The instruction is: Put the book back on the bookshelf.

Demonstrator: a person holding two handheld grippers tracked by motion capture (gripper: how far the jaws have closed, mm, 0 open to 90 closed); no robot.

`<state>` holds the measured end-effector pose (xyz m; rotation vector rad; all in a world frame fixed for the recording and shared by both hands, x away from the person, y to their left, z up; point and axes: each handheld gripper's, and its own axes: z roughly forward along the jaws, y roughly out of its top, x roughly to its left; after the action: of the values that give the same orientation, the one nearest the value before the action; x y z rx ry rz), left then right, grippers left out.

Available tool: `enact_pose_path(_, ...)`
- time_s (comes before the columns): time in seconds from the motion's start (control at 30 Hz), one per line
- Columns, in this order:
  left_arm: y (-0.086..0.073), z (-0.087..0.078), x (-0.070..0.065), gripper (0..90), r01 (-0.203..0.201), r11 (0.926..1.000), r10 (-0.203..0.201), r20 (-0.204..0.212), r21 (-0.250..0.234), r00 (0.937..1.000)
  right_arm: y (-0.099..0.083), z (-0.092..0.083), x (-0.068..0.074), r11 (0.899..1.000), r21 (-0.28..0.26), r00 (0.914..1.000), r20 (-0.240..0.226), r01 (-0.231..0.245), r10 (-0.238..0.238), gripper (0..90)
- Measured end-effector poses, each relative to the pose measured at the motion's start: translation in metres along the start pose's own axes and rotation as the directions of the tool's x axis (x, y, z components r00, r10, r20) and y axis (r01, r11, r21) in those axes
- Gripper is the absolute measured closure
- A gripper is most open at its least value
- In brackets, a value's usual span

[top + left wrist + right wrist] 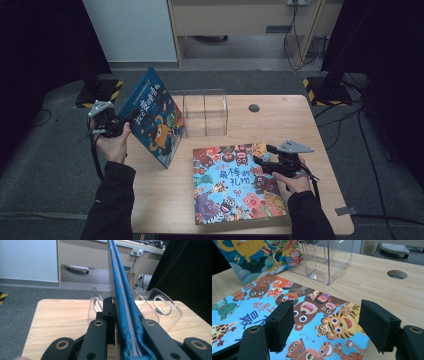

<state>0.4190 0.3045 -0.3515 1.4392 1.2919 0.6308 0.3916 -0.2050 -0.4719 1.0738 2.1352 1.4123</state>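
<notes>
Dim carpeted floor and dark drapes surrounded the light wooden desk [320,150] I worked over. My left gripper [120,126] had its jaws clamped on the near edge of the blue picture book [155,117]; in the left gripper view that book [126,315] ran edge-on between the black jaws, its pale pages pinched between blue covers. The book stood tilted on the left part of the desk, its lower corner at the desk surface and its cover facing right. My right gripper [261,161] hung with its jaws wide apart and nothing between them, just over the right edge of the colourful animal book [235,185]. That second book lay flat on the near middle of the desk, and in the right gripper view its cover [312,315] spread beneath the open pads. Beyond both books, a clear acrylic holder [205,112] stood on the far side, just right of the lifted book. A round cable hole [254,108] sat further right.
</notes>
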Motion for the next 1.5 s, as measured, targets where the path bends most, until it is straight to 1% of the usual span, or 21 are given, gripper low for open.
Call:
enact_pose_path(0.07,-0.001,0.001,-0.001,82.0,0.013,0.9998,-0.013,0.011,-0.012,0.9998,0.000,0.000,0.000,1.000,0.001,1.0000,0.001,0.000,0.000,28.4)
enact_pose_path(0.13,-0.001,0.002,-0.003,82.2,0.004,0.9998,-0.004,0.011,-0.020,0.9999,0.000,0.000,0.000,1.000,0.002,1.0000,0.001,0.001,-0.001,28.4)
enact_pose_path(0.3,0.001,0.004,-0.012,82.5,0.008,0.9986,-0.008,0.003,-0.052,1.0000,0.000,0.000,-0.001,1.000,0.004,1.0000,0.001,0.002,-0.002,28.4)
enact_pose_path(0.37,0.002,0.005,-0.014,82.5,0.011,0.9984,-0.011,0.005,-0.056,0.9999,0.000,-0.001,-0.001,1.000,0.005,1.0000,0.003,0.001,-0.001,28.4)
enact_pose_path(0.5,0.005,0.006,-0.017,82.5,0.007,0.9967,-0.006,0.004,-0.081,1.0000,0.000,-0.001,-0.002,1.000,0.004,1.0000,0.005,-0.002,0.002,28.4)
enact_pose_path(0.67,0.011,0.007,-0.019,82.5,0.024,0.9934,-0.026,-0.016,-0.112,0.9995,0.000,-0.002,-0.002,1.000,0.002,1.0000,0.006,0.001,-0.001,28.5)
enact_pose_path(0.77,0.017,0.007,-0.021,82.5,0.027,0.9909,-0.032,-0.033,-0.131,0.9989,0.000,-0.001,-0.003,1.000,0.005,1.0000,0.006,0.000,0.000,28.4)
enact_pose_path(0.87,0.023,0.012,-0.024,82.4,0.017,0.9900,-0.025,-0.055,-0.140,0.9982,-0.001,-0.002,-0.003,1.000,0.007,1.0000,0.006,-0.002,0.002,28.5)
enact_pose_path(0.93,0.026,0.016,-0.024,82.5,0.012,0.9891,-0.021,-0.062,-0.147,0.9979,0.000,-0.002,-0.003,1.000,0.002,1.0000,0.005,0.003,-0.003,28.5)
enact_pose_path(1.1,0.033,0.025,-0.025,82.4,0.031,0.9864,-0.042,-0.067,-0.162,0.9969,0.000,-0.003,-0.005,1.000,0.000,1.0000,0.006,-0.005,0.005,28.4)
enact_pose_path(1.13,0.034,0.027,-0.025,82.4,0.029,0.9862,-0.041,-0.073,-0.163,0.9965,0.000,-0.004,-0.006,1.000,-0.002,1.0000,0.007,-0.006,0.006,28.5)
enact_pose_path(1.3,0.036,0.040,-0.025,82.4,0.034,0.9866,-0.048,-0.085,-0.159,0.9952,0.000,-0.006,-0.007,1.000,-0.009,0.9999,0.008,-0.010,0.010,28.5)
enact_pose_path(1.43,0.035,0.050,-0.023,82.3,0.040,0.9837,-0.058,-0.099,-0.175,0.9933,-0.001,-0.006,-0.008,1.000,-0.007,0.9999,0.008,-0.012,0.012,28.5)
enact_pose_path(1.5,0.036,0.054,-0.023,82.4,0.045,0.9834,-0.064,-0.104,-0.176,0.9925,-0.001,-0.007,-0.009,1.000,-0.008,0.9999,0.008,-0.014,0.014,28.5)
